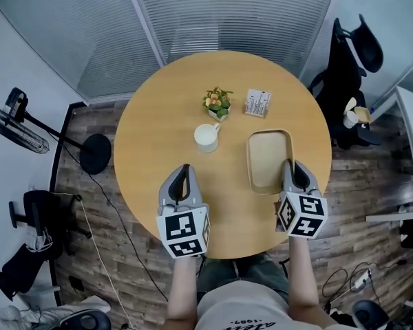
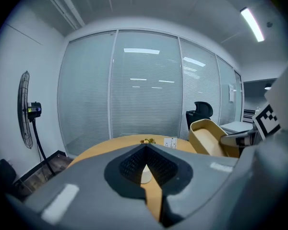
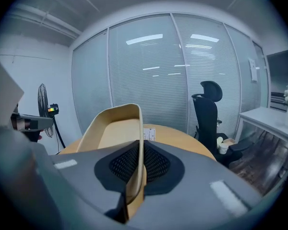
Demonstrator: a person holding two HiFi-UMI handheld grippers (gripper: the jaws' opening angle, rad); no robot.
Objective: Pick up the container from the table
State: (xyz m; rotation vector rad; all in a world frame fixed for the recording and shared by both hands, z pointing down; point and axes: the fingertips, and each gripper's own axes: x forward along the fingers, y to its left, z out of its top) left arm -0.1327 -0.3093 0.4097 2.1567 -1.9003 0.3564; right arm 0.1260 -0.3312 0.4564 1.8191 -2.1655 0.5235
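Observation:
The container (image 1: 268, 158) is a shallow tan tray with rounded corners, at the right side of the round wooden table (image 1: 158, 129). My right gripper (image 1: 292, 167) is shut on its near right rim. In the right gripper view the container (image 3: 116, 128) rises tilted away from the jaws, its thin wall pinched in my right gripper (image 3: 137, 164). The left gripper view shows the container (image 2: 209, 137) lifted at the right. My left gripper (image 1: 184, 170) is shut and holds nothing, over the table's near left part. Through its jaws (image 2: 146, 162) only a sliver of table shows.
A white cup (image 1: 206, 137) stands mid-table, just ahead of the left gripper. Behind it are a small potted plant (image 1: 217, 102) and a card holder (image 1: 258, 103). A black office chair (image 1: 347, 53) stands at the far right and a floor fan (image 1: 20, 122) at the left.

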